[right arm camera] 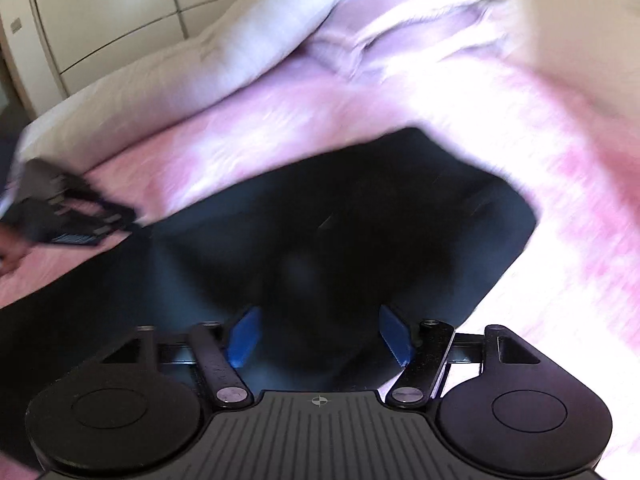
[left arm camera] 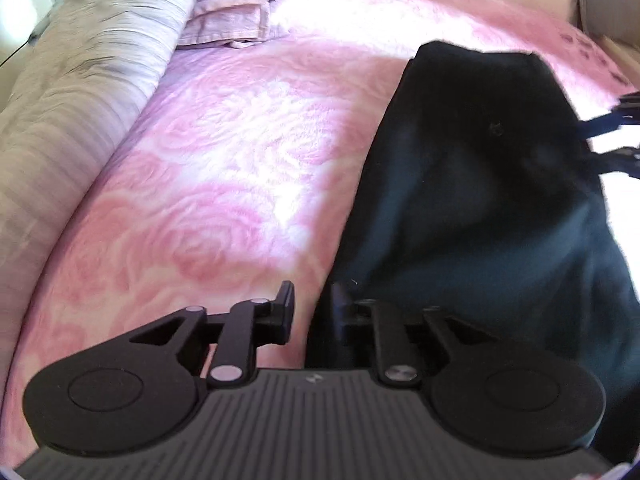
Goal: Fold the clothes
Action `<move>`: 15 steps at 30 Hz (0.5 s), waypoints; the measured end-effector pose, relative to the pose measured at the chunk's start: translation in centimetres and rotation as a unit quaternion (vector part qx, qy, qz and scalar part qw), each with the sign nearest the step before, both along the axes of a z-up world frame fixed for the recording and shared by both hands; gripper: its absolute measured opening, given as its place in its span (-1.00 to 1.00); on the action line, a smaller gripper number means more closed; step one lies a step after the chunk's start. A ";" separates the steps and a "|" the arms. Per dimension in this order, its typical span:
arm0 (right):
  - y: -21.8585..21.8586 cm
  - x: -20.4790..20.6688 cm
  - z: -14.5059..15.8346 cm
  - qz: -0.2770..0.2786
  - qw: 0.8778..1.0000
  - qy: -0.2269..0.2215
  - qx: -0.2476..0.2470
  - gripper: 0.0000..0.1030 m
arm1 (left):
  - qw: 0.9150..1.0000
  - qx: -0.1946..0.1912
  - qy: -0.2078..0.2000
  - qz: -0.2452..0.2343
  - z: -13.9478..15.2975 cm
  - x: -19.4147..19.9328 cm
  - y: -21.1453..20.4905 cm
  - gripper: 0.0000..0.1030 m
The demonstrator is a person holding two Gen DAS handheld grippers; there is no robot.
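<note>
A dark navy garment (left arm camera: 480, 184) lies spread on a pink rose-patterned bedspread (left arm camera: 224, 160). My left gripper (left arm camera: 314, 312) hovers at the garment's left near edge, jaws a small gap apart, nothing between them. The right gripper's tips show at the right edge of the left wrist view (left arm camera: 624, 136), at the garment's far side. In the blurred right wrist view the garment (right arm camera: 340, 224) fills the middle, and my right gripper (right arm camera: 320, 336) is open over it, blue pads (right arm camera: 244, 336) wide apart and empty. The left gripper (right arm camera: 72, 216) appears at the far left of that view.
A grey-white rolled duvet (left arm camera: 80, 100) lies along the bed's left side. A lilac pillow (left arm camera: 232, 20) sits at the head. Cream drawer fronts (right arm camera: 112, 12) stand beyond the bed. The bedspread (right arm camera: 560, 240) stretches right of the garment.
</note>
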State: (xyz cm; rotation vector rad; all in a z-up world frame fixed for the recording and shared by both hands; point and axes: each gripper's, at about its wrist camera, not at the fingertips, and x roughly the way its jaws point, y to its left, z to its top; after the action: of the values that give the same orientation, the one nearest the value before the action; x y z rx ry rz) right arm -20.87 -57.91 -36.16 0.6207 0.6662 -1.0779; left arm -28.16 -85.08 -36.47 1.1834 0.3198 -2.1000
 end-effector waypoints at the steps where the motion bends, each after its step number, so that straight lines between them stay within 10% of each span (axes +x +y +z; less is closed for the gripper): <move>1: -0.7 -0.2 0.0 -0.002 1.000 0.012 -0.003 0.30 | 1.000 0.006 0.010 -0.001 0.5 0.3 1.0 -0.74; 9: -3.8 -1.9 -2.1 -0.007 0.999 0.043 0.008 0.30 | 0.996 0.060 -0.056 -0.032 -2.6 4.3 10.4 -0.70; 15: -0.7 -2.2 -1.5 -0.059 0.996 0.053 0.034 0.32 | 0.986 0.076 -0.117 0.088 -2.2 12.3 13.2 -0.70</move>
State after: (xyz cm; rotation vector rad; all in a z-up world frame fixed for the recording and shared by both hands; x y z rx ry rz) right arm -23.07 -58.56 -37.66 0.6716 0.7676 -1.2083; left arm -15.82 -71.92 -38.66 1.4219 0.4643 -1.7906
